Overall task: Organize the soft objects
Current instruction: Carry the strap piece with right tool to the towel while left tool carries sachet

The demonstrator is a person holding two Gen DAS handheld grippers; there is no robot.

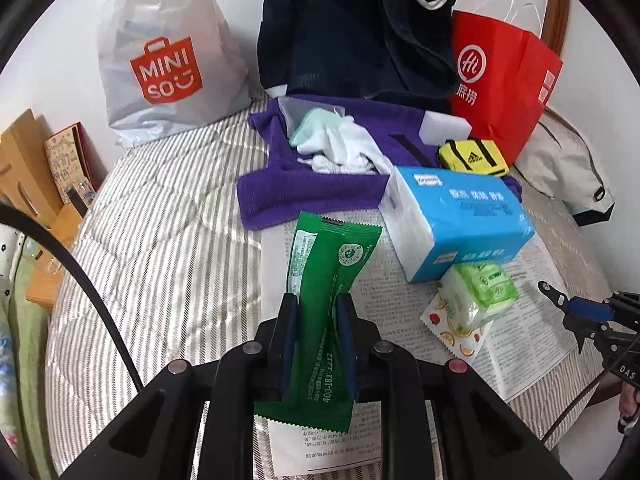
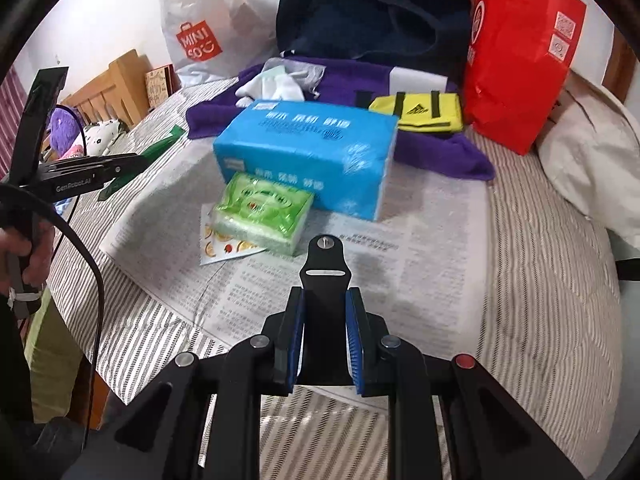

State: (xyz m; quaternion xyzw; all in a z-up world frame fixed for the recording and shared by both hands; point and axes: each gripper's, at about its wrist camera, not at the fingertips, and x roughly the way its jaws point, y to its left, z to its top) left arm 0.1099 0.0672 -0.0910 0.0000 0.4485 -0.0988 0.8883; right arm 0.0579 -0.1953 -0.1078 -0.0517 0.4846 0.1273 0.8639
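Observation:
My left gripper [image 1: 318,300] is shut on a long green wipes packet [image 1: 324,312] and holds it above the newspaper [image 1: 520,344] on the bed. My right gripper [image 2: 326,296] is shut on a black flat clip-like piece [image 2: 325,308]. Ahead lie a blue tissue pack [image 1: 460,216], also in the right wrist view [image 2: 308,156], a small green tissue pack [image 2: 264,212], a purple towel [image 1: 280,188] with white gloves [image 1: 344,148] on it, and a yellow pouch [image 2: 420,112].
A white MINISO bag [image 1: 160,52], a dark navy bag [image 1: 352,28] and a red paper bag [image 1: 504,80] stand against the wall. A white pillow [image 2: 592,168] lies right. A wooden headboard [image 2: 108,96] and a fruit-print sachet [image 2: 228,248] show left.

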